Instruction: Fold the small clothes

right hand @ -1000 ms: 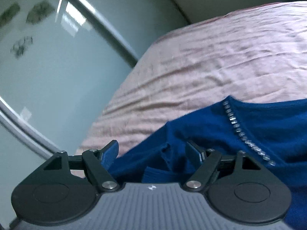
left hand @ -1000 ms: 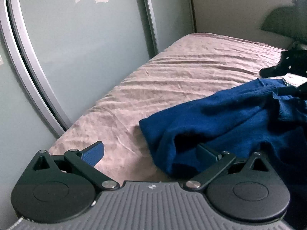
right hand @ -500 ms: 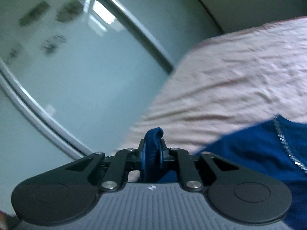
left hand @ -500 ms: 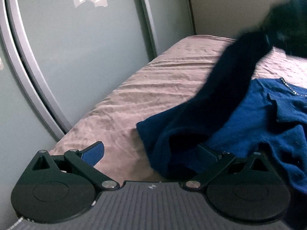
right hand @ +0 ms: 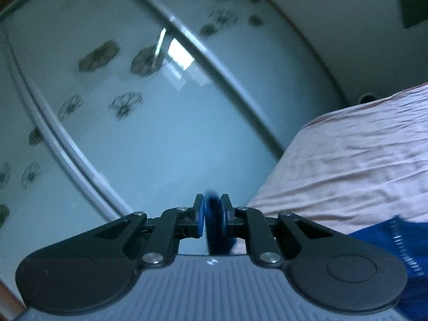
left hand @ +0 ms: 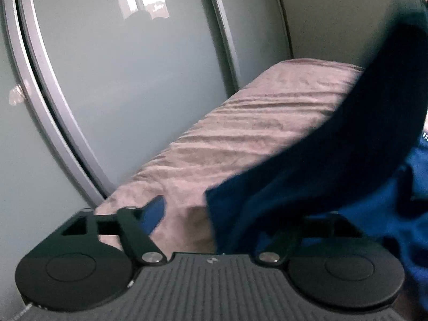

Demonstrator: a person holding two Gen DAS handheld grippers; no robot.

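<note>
A dark blue sweater (left hand: 334, 187) lies crumpled on the pink bed (left hand: 254, 133). A stretched part of it (left hand: 374, 120) rises dark toward the upper right. My left gripper (left hand: 214, 214) sits low at the sweater's near edge with its jaws closing. The cloth's corner lies between them, hiding the right finger, while the left pad (left hand: 155, 214) stands apart from it. My right gripper (right hand: 212, 211) is shut on a fold of the sweater (right hand: 212, 227) and held up off the bed. The rest of the sweater (right hand: 374, 240), with a beaded trim (right hand: 401, 248), hangs at lower right.
Frosted sliding wardrobe doors (left hand: 120, 80) with grey frames run close along the bed's left side; in the right wrist view the doors (right hand: 160, 133) carry flower prints. The wrinkled sheet (right hand: 347, 165) stretches away to a pale wall behind.
My right gripper shut on a fold of the sweater and rose, drawing a strip of cloth up across the left view. The left jaws have narrowed around the sweater's edge.
</note>
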